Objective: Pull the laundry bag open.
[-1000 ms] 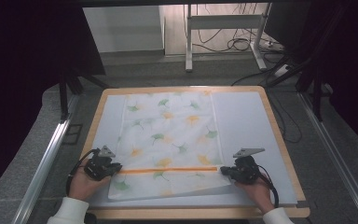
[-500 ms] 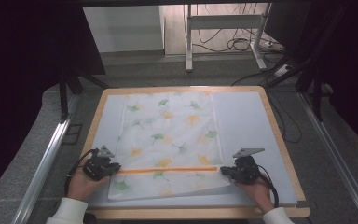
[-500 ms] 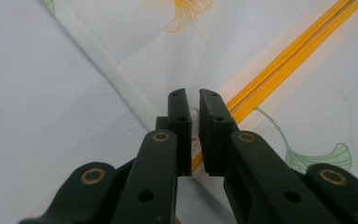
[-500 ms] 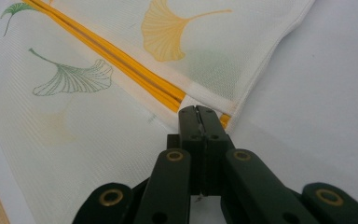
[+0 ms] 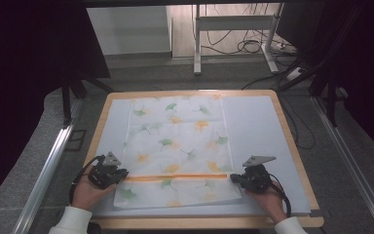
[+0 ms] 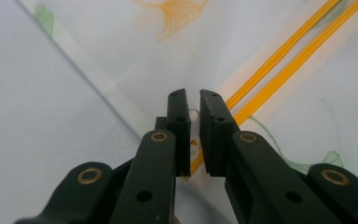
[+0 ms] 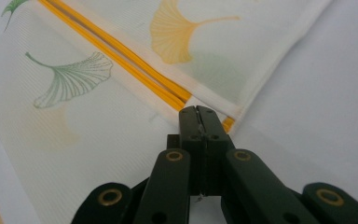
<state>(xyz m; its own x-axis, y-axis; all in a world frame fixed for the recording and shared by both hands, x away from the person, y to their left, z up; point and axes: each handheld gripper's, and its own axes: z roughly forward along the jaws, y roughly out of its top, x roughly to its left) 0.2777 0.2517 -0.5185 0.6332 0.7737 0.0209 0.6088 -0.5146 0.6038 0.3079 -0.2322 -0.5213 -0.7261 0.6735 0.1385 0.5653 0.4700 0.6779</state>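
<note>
One ginkgo-leaf cloth (image 5: 177,146), no legible writing

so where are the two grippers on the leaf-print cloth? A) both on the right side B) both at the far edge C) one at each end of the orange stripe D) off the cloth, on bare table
C: the left gripper and right gripper sit at opposite ends of the orange stripe across the cloth.

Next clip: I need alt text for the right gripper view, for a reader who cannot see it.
The right claw, its black jaws pressed together, pinches the edge of a white cloth printed with ginkgo leaves, beside its doubled orange stripe. The cloth lies on a pale mat.
</note>
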